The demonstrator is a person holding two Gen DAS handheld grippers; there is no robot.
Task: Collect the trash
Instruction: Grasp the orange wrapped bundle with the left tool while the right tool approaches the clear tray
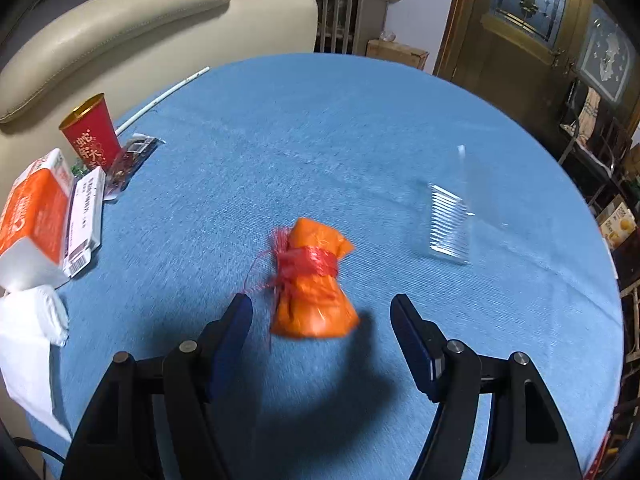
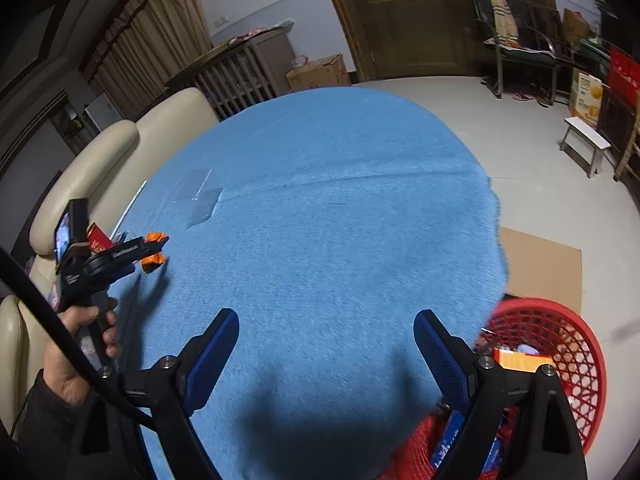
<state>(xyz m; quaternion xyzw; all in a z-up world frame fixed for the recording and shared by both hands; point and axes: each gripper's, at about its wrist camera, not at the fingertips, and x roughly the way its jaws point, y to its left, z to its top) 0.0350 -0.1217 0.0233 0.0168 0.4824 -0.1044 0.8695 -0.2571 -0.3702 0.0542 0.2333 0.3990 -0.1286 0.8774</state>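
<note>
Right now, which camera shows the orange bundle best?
The left wrist view: the orange bundle lies whole on the blue cloth, its red string visible. In the right wrist view it is small, far left, and partly hidden behind the left gripper.

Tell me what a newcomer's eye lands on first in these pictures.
A bright orange bundle tied with red string lies on the blue tablecloth, just ahead of the left gripper, whose jaws stand open. A red basket with trash inside sits on the floor beside the table, under the right gripper.

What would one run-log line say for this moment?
left claw: open, at orange bundle | right claw: open, empty | red basket: beside table
</note>
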